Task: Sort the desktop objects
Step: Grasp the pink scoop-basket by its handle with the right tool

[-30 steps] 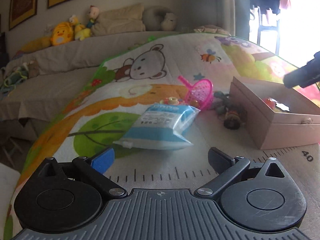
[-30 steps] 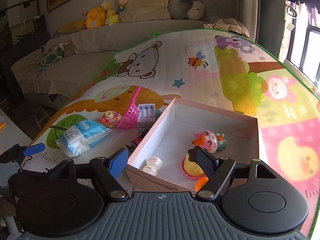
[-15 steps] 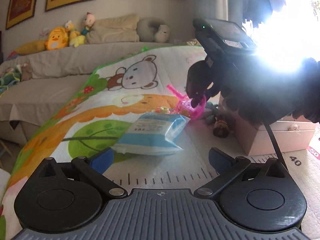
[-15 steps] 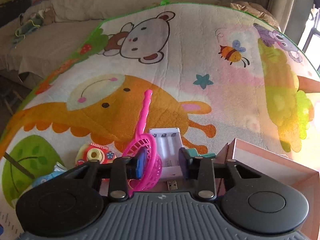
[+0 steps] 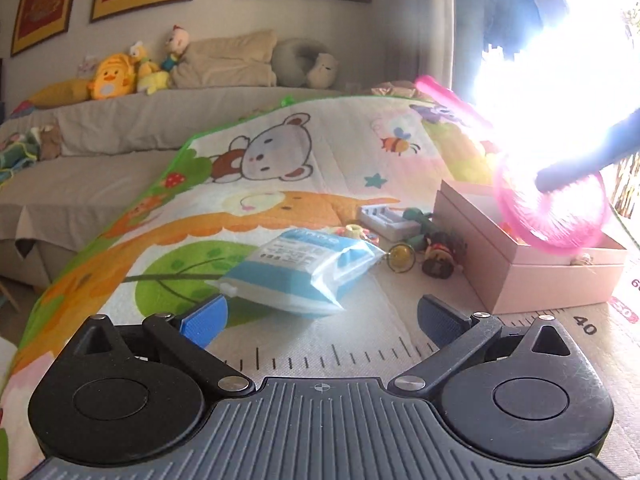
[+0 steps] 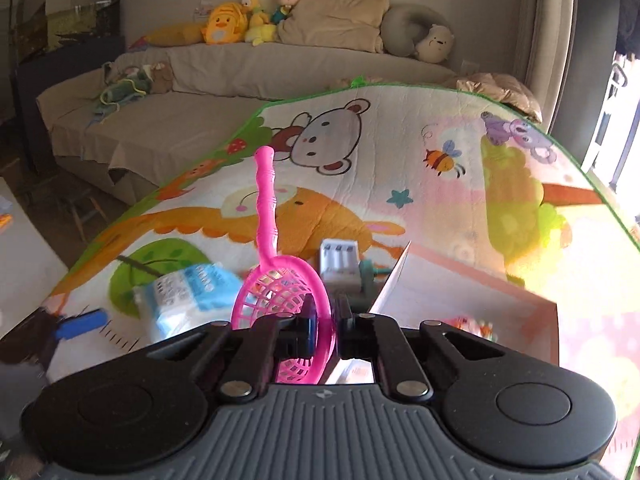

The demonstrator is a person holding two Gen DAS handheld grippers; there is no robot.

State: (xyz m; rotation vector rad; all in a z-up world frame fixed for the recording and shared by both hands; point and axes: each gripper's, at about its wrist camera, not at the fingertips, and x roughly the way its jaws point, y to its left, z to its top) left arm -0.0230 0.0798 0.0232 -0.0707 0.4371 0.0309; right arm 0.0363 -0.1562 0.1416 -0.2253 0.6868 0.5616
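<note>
My right gripper [image 6: 323,322] is shut on the rim of a pink toy net [image 6: 282,292], which hangs lifted with its handle pointing up and away. In the left wrist view the pink toy net [image 5: 554,212] hovers over the pink box [image 5: 536,268], with a dark finger of the right gripper [image 5: 568,170] on it. My left gripper [image 5: 320,314] stands open, nothing between its blue pads. Just ahead of it a blue-and-white tissue pack [image 5: 304,266] lies on the mat.
A white battery charger [image 5: 380,220], a green toy [image 5: 416,224], a small yellow ring toy [image 5: 400,258] and a dark figure [image 5: 438,256] lie left of the box. Toys lie inside the box [image 6: 472,326]. A sofa [image 5: 120,140] with plush toys stands behind the mat.
My right gripper closed on the pink net and lifted it off the mat, carrying it right to above the box. The left gripper stayed open and nearly still.
</note>
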